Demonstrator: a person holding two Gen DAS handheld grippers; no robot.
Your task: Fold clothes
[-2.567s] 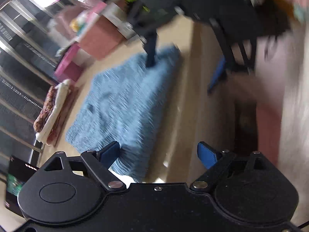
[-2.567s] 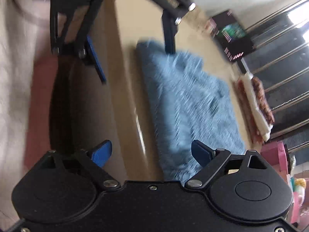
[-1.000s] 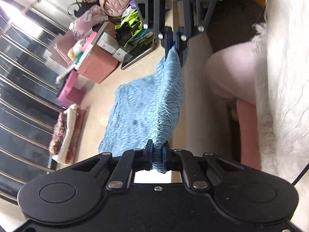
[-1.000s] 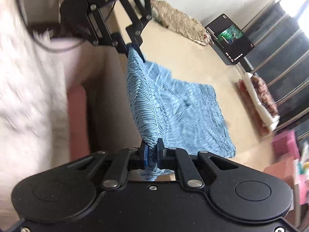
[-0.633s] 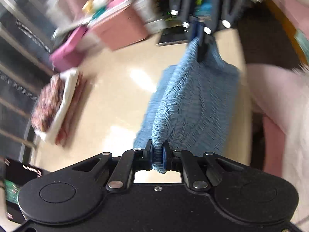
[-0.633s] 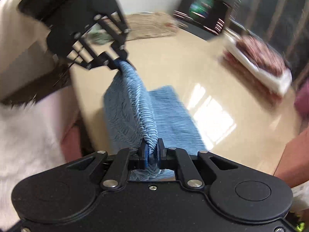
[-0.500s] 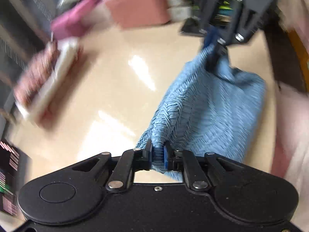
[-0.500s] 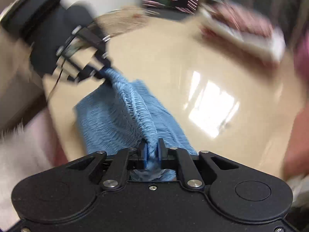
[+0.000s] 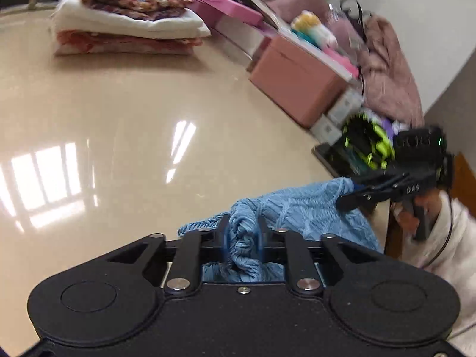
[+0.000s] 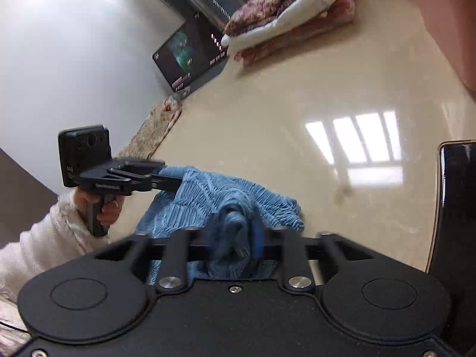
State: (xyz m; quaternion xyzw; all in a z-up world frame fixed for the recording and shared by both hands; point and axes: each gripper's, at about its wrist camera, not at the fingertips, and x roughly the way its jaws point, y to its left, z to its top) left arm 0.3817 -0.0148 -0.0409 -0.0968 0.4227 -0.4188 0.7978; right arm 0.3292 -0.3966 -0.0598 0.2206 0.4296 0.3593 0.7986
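1. A glossy beige tabletop (image 9: pixel 125 136) is being shown in both wrist views, with window light being reflected on its surface
2. A blue knitted garment (image 9: pixel 300 211) is being kept bunched and doubled over at the near edge of the tabletop, stretched between the two hand-held grippers
3. A stack of folded clothes (image 9: pixel 125 20), floral pieces with a white one between them, is being kept at the far side of the tabletop, well apart from the blue knitted garment
4. A pink box (image 9: pixel 297 80) is being kept along the right side of the tabletop in the left wrist view, with a pinkish heap of fabric (image 9: pixel 389 71) behind it
5. A dark screen (image 10: pixel 190 56) is being seen leaning near the wall in the right wrist view
6. The left hand-held gripper (image 9: pixel 243 238) is being kept narrow, its blue pads pressing a thick bunch of the garment; its jaws have just been closing slightly
7. The right hand-held gripper (image 10: pixel 238 239) is likewise being kept narrow on a bunch of the garment, and its jaws have just been opening a little
8. A hand (image 10: pixel 101 208) in a white fleecy sleeve (image 10: pixel 41 247) is being seen gripping the left handle
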